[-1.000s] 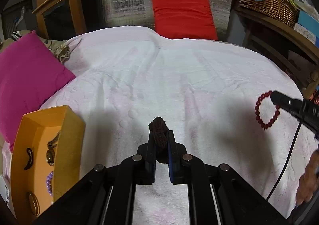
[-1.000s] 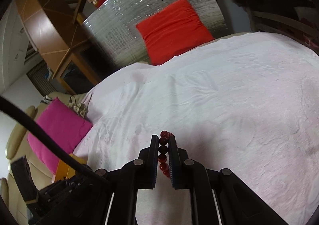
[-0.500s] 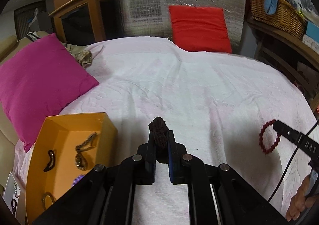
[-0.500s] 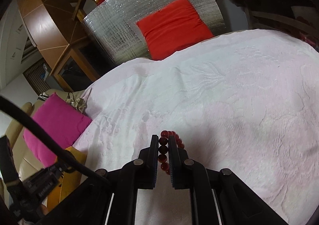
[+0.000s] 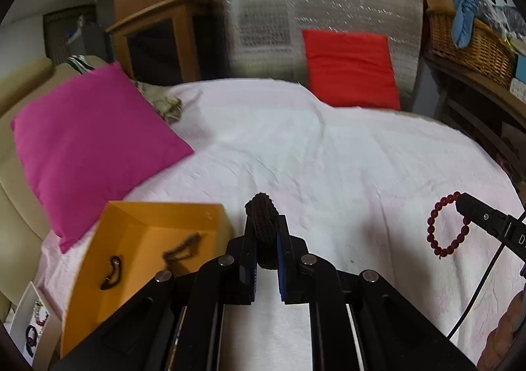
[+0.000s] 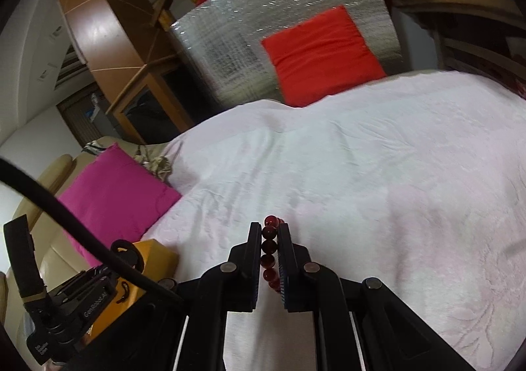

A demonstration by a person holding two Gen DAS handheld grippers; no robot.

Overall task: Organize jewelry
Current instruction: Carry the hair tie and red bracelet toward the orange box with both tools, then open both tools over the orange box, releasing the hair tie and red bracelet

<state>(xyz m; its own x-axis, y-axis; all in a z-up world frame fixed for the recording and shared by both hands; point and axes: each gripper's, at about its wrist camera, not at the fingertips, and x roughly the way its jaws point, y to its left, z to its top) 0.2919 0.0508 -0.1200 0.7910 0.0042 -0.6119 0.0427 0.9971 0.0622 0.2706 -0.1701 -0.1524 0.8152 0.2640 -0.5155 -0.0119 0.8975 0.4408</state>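
The left gripper (image 5: 266,239) is clamped on a dark brown braided band (image 5: 262,218), a thick woven loop with a ribbed, rope-like surface; its rounded top pokes above the fingertips at centre frame, the rest pinched between the 2 black jaws. Left of it, in the lower left of the left wrist view, sits an orange cardboard box (image 5: 138,216), smooth-walled and open-topped, with a dull chain piece (image 5: 182,249) and a small dark curved piece (image 5: 113,272) lying on its floor

The right gripper (image 6: 270,233) grips a red bead bracelet (image 6: 269,249): round glossy beads stacked in a column between the jaws, 1 bead rising just past the tips. In the left wrist view the same bracelet (image 5: 447,229) hangs as an open ring from the gripper's tip at the right edge, above the white bedspread (image 5: 328,157), a soft cloth with embossed floral texture. A magenta cushion (image 5: 92,141) lies at the left, a red cushion (image 5: 348,68) against crinkled silver foil padding (image 5: 263,19) at the top
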